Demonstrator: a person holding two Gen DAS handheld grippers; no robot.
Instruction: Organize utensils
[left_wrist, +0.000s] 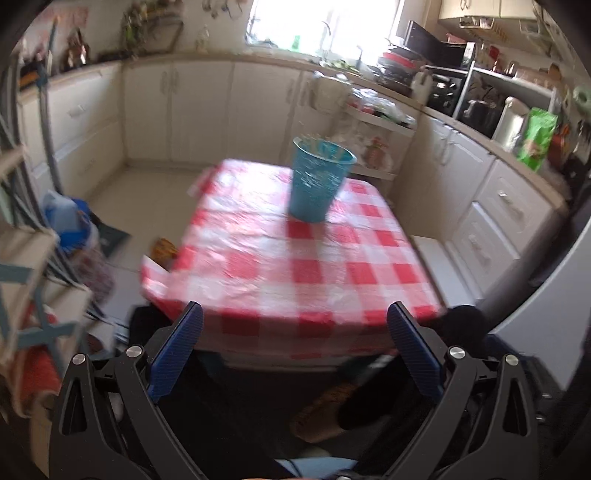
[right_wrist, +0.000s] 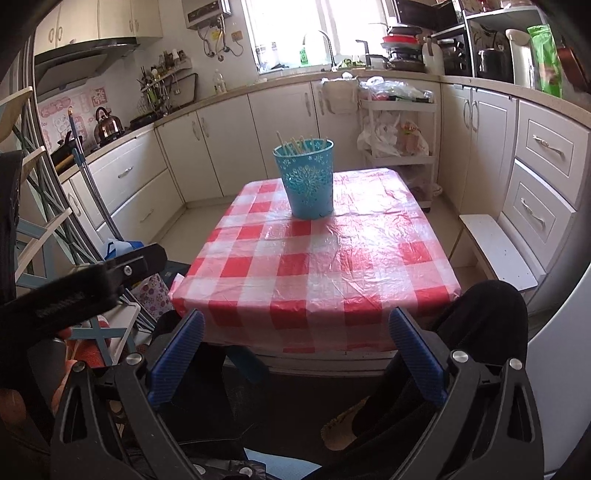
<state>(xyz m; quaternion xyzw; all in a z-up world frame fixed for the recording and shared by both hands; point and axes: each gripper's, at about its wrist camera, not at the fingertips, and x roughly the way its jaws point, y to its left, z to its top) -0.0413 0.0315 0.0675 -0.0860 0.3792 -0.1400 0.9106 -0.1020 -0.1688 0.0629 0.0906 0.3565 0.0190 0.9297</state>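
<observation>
Both the left tongs (left_wrist: 295, 314) and right tongs (right_wrist: 295, 321) hang apart and empty off the worktop (right_wrist: 332, 266), so a hasty reach could topple the tall blue cup (right_wrist: 308, 181) of chopsticks (right_wrist: 295, 144).

A blue perforated holder (right_wrist: 307, 181) stands upright on the checked tablecloth, wooden chopsticks (right_wrist: 301, 144) (tips up) bunched inside.

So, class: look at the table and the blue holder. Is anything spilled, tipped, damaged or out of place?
Nothing stands out. The blue holder stands upright on the checked tablecloth, with the chopsticks inside it. No utensils lie loose on the cloth. The plastic cloth is wrinkled, which is ordinary.
</observation>
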